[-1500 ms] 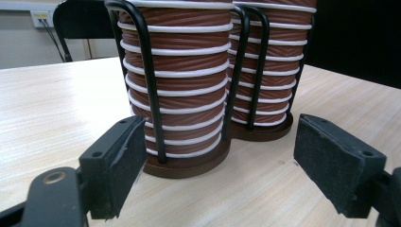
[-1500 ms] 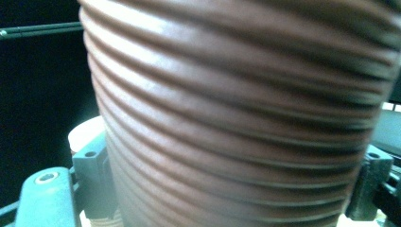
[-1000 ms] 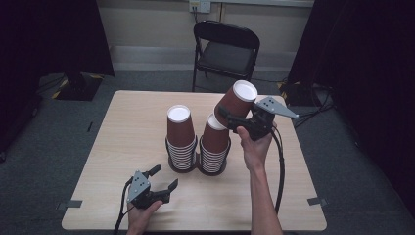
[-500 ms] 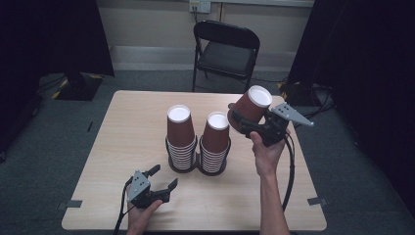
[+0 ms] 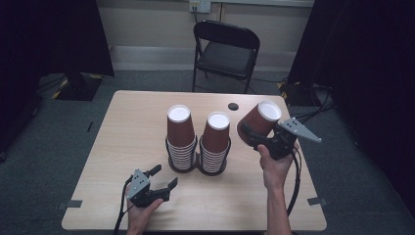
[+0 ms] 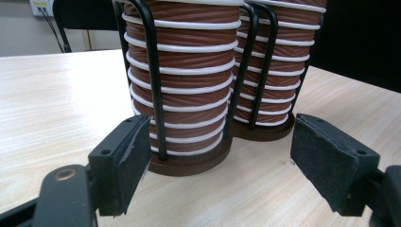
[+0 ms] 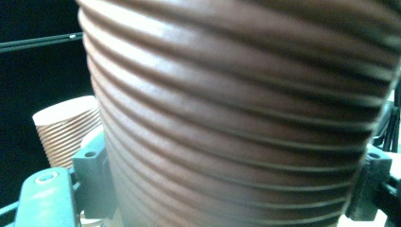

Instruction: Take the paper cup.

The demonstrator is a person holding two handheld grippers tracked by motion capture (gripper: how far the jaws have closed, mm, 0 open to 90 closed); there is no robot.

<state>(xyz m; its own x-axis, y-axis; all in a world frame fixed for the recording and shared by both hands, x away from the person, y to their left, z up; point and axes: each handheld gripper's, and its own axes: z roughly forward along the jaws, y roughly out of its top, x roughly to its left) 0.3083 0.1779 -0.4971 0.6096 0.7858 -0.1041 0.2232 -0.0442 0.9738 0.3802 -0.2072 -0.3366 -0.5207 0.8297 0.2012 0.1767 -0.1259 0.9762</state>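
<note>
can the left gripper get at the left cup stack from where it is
Probably yes: the left gripper is open and empty, facing the left stack, with bare table between. The rack's wires may hinder a grip.

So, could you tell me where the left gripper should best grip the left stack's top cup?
Grip the top cup across its ribbed wall just under the white rim, coming from the front with the open left gripper; the holder's wires probably block the lower cups.

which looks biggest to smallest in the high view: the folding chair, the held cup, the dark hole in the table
1. folding chair
2. held cup, clamped in the right gripper
3. dark hole, smallest by far

The chair stands farther off, yet looks largest.
</note>
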